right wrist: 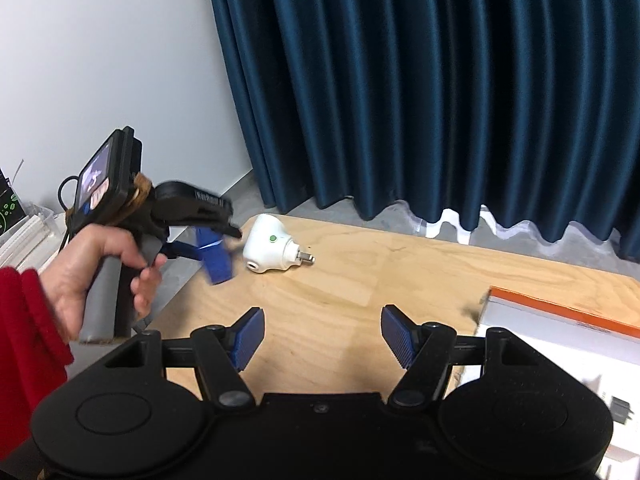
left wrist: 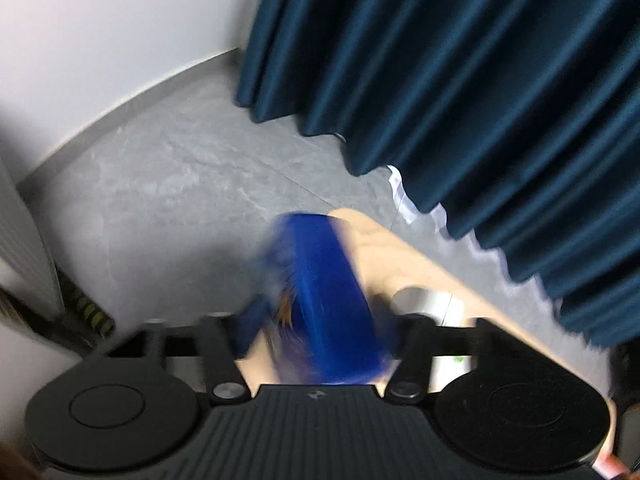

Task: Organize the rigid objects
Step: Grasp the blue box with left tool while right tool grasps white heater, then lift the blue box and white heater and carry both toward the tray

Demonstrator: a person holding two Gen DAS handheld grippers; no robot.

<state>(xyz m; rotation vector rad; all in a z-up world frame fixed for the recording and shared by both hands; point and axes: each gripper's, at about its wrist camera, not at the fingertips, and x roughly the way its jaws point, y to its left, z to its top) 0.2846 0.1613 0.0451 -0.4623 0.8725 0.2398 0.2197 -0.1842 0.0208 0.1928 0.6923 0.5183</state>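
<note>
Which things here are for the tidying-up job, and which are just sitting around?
For the job:
- blue box, clamped in the left gripper
- white plug adapter
- orange-edged white box
- right gripper, open

Just around:
- blue curtain
- wooden table

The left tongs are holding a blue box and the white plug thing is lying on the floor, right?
Not the floor: the white plastic plug adapter lies on the light wooden table, as the right wrist view shows. The left tongs do hold the blue box.
</note>
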